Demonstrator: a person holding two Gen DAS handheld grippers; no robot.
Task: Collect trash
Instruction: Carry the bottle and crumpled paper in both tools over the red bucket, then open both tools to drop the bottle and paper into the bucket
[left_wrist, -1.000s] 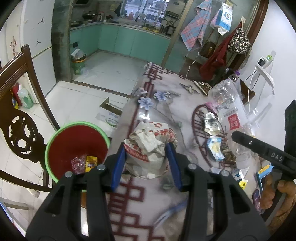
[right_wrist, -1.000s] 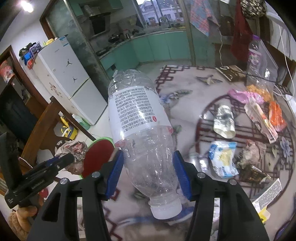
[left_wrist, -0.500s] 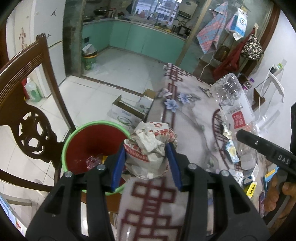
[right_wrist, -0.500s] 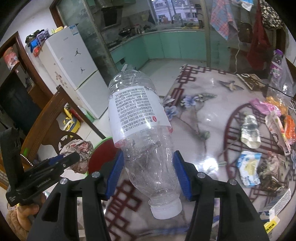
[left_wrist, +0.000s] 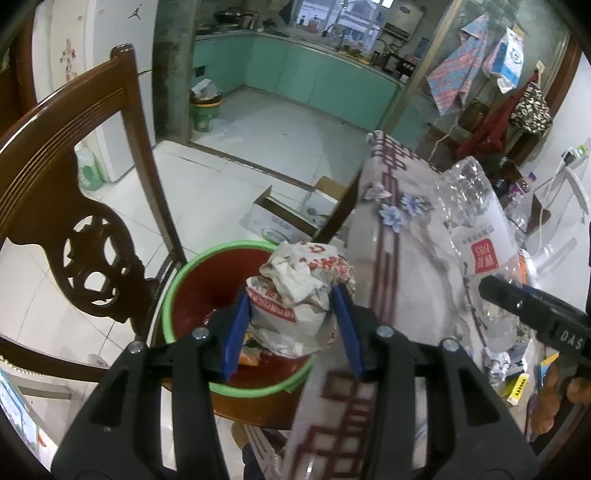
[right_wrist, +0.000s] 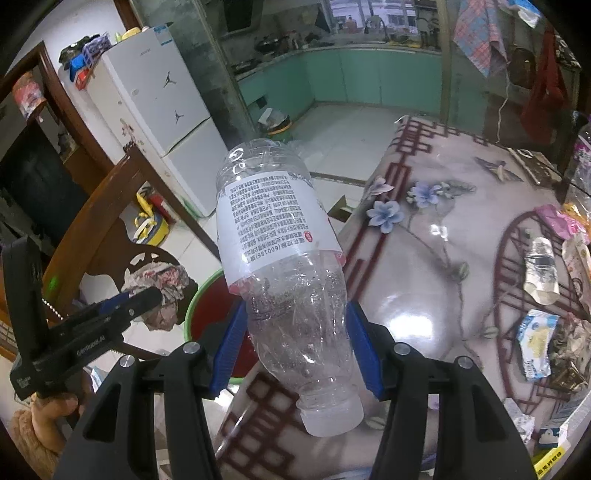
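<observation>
1. Right now the left gripper (left_wrist: 291, 325) is clamped on a crumpled paper wrapper (left_wrist: 299, 295), its blue pads pressed into both sides of the wad.
2. That wad hangs directly above the red bin with a green rim (left_wrist: 177, 284), over the bin's right half; the bin stands on the floor just left of the table (left_wrist: 413, 266) edge, beside a carved wooden chair (left_wrist: 74, 206).
3. Meanwhile the right gripper (right_wrist: 295, 350) holds an empty clear plastic bottle (right_wrist: 280, 258) by its lower body, jaws closed on it at a middling width.
4. The bottle's long axis runs away from the gripper, cap end near and low, base far and high, tilted a little to the left.
5. Seen from the right wrist, only part of the bin's rim shows, left of the bottle, which sits over the table's left edge, not yet over the opening.
6. So the left hand looks nearer to dropping: releasing should let the wrapper fall straight in.
7. By my judgement the bottle needs to travel further left first, or it may strike the rim or the table edge.
8. More litter lies well apart on the table's far right, including a flattened pouch (right_wrist: 541, 269) and a blue-and-white packet (right_wrist: 533, 341).
</observation>
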